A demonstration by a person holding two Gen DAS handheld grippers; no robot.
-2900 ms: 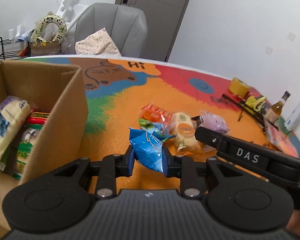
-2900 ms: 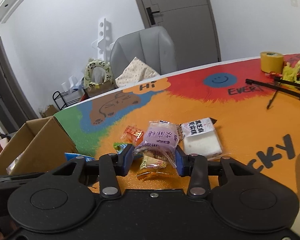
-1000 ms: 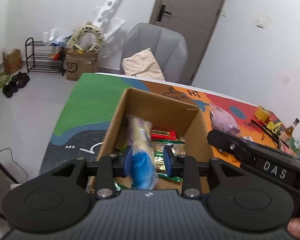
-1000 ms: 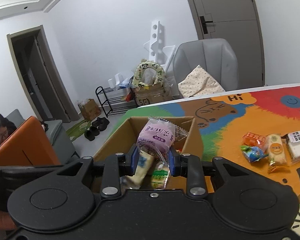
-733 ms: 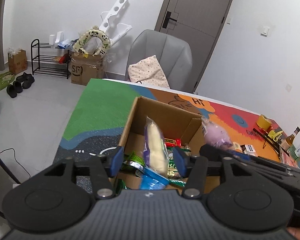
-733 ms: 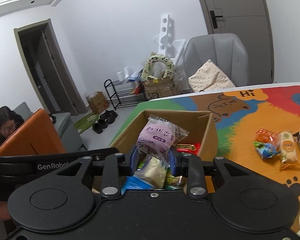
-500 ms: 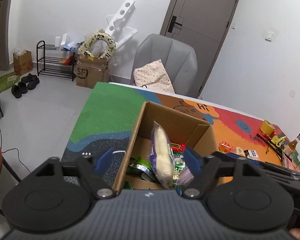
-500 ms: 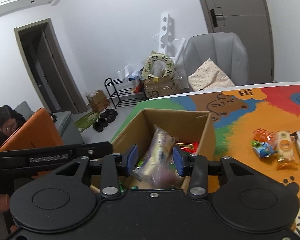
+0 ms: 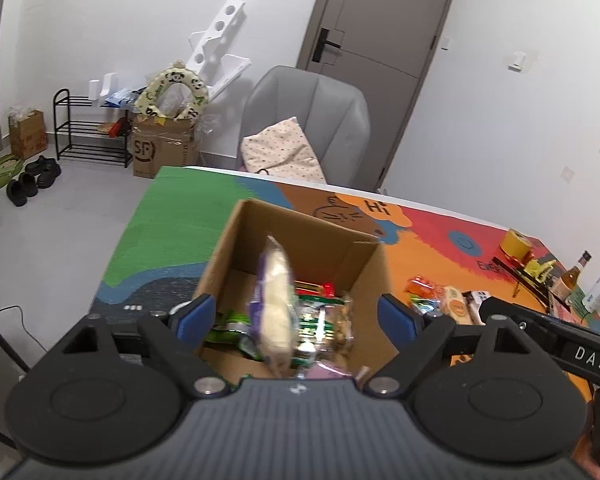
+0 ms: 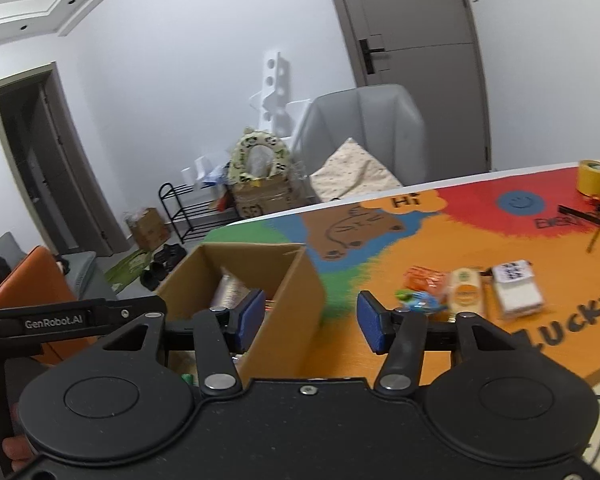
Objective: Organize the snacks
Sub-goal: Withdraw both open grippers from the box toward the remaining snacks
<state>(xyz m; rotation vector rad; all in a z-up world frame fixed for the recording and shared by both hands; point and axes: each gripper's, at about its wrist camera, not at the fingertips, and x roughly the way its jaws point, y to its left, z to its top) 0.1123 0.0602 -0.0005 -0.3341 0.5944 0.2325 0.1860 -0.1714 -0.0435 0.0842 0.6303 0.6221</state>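
Both grippers hung over the box (image 9: 300,236), and both were spread wide with nothing between the pads. The left gripper (image 9: 296,314) sat straight above the opening, which made sense: from there anything let go would fall inside rather than onto the table (image 9: 172,216). The right gripper (image 10: 308,320) was off toward the box's near corner, its left pad over the opening and its right pad out over the table, turned toward the loose snacks (image 10: 468,292) on the orange patch.

Inside the box I could see a pale bread pack (image 9: 276,300) standing on edge, leaning against green wrappers (image 9: 312,320) and a red one (image 9: 314,289) behind it. A bit of purple packet (image 9: 328,372) showed at the very bottom of the left view, low in the box near the front wall. The packs lay heaped rather than stacked, as things do when dropped in.

Four snacks lay on the table, close together and well apart from the box: an orange packet (image 10: 424,278), a blue-green one (image 10: 418,302) just in front of it, a yellow biscuit pack (image 10: 466,292) and a white pack (image 10: 516,286) beside that. My guess was that these were next, and the right gripper was the better placed to reach them. The tape roll (image 10: 594,176) at the far edge looked like no part of the job.
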